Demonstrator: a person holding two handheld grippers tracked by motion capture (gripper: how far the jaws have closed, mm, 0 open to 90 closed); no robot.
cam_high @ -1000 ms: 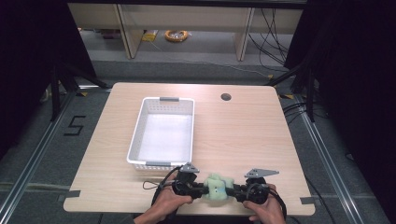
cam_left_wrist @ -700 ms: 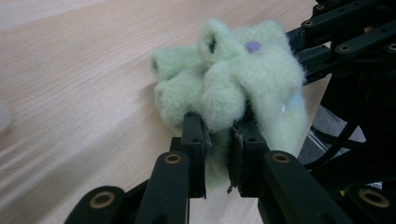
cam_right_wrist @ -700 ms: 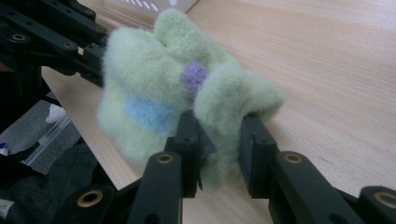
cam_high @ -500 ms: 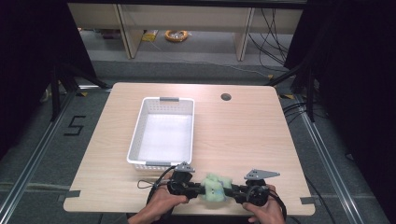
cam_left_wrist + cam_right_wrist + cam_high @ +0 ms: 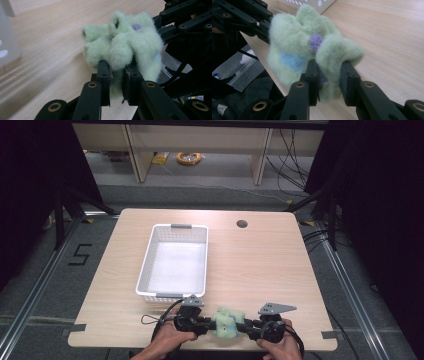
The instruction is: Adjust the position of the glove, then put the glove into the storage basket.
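A fuzzy pale green sock [image 5: 226,322] with a purple dot and a light blue patch is bunched up at the table's front edge. Both grippers hold it between them. My left gripper [image 5: 204,324] comes in from the left, and its jaws are shut on a fold of the green sock [image 5: 122,50]. My right gripper [image 5: 248,327] faces it from the right, its jaws shut on another fold of the green sock [image 5: 312,47]. In the left gripper view, the right gripper's black linkage [image 5: 185,27] stands just behind the sock. A hand grips each tool at the bottom of the high view.
A white perforated basket [image 5: 176,261] sits left of centre on the wooden table [image 5: 260,265], just beyond my left gripper. A round cable hole [image 5: 242,224] is near the far edge. Black cable [image 5: 155,320] loops left of the left hand.
Both grippers and the sock have shifted a little left and toward the front edge. The grips look the same.
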